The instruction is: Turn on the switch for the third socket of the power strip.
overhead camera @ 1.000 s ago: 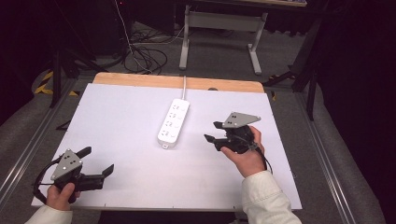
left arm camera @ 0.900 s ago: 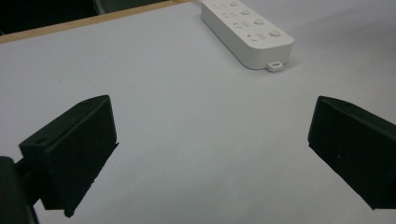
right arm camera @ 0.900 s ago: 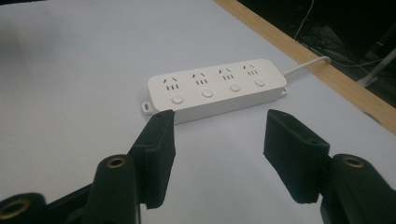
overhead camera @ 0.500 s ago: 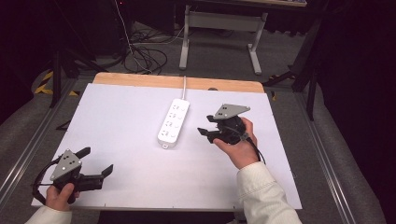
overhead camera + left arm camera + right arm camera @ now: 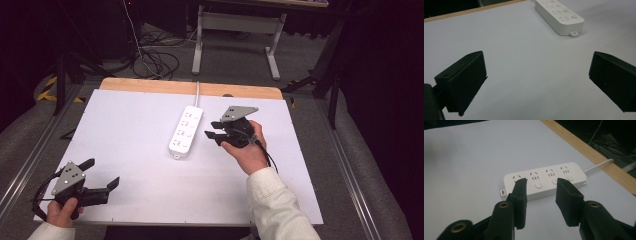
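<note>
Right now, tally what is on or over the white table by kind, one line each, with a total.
Power strip: 1, white, lying flat with its cord running off the far edge.
Gripper: 2, both black with open jaws, the left gripper near the table's near left corner, the right gripper beside the strip.
Total: 3

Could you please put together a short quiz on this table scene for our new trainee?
1. True or false: the right gripper is clamped on the power strip.
2. Which gripper is nearer the power strip: A) left, B) right?
3. Fill in: the left gripper, near the table edge closest to the person, has its jaws ____.

Key: 1 false, its jaws are parted beside the strip; 2 B; 3 open.
</note>
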